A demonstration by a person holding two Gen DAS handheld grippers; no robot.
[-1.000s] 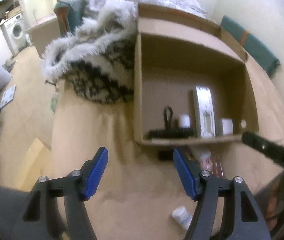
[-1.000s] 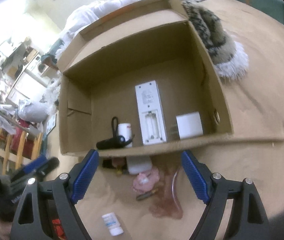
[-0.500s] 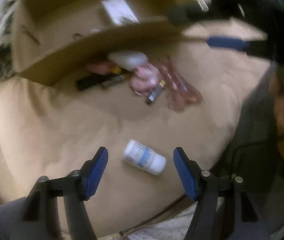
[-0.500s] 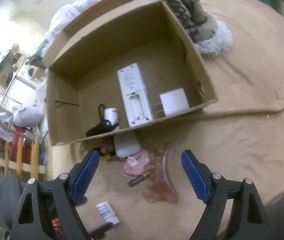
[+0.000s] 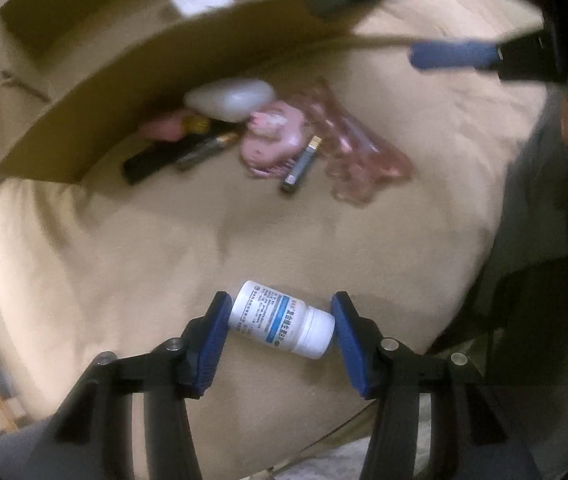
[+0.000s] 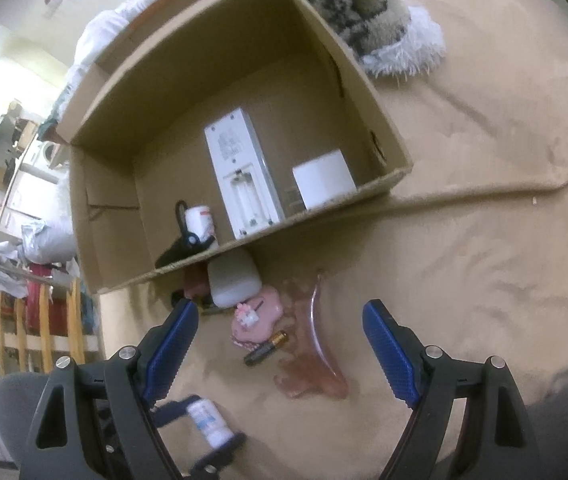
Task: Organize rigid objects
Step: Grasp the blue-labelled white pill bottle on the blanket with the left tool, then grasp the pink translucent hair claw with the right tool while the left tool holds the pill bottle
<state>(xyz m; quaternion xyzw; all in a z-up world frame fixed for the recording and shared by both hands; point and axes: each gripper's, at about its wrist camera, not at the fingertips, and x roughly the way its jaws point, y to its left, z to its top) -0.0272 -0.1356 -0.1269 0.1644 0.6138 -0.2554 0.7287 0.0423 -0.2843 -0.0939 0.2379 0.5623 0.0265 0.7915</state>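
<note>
A small white pill bottle [image 5: 280, 322] with a blue label lies on its side on the tan bedsheet. My left gripper [image 5: 280, 299] points down over it, and its jaws are closing with the bottle lengthwise between the blue pads. The right wrist view shows the same bottle [image 6: 208, 420] at the lower left. My right gripper [image 6: 281, 308] hangs open and empty above a pink hair clip [image 6: 258, 316], a battery [image 6: 266, 348] and a translucent pink scraper [image 6: 314, 360]. Behind them stands an open cardboard box [image 6: 324, 210] holding a white remote [image 6: 240, 176], a white cube [image 6: 324, 180] and a small jar [image 6: 199, 218].
A white oval case [image 6: 232, 276], a black stick [image 5: 156, 160] and a second battery [image 5: 208, 148] lie against the box's front wall. A furry patterned blanket [image 6: 364, 20] lies beyond the box. The bed's edge and a wooden rail [image 6: 24, 320] are at the left.
My left gripper swung down from facing the box onto the pill bottle, and its jaws have narrowed around it. The right gripper sank slightly toward the loose items.
</note>
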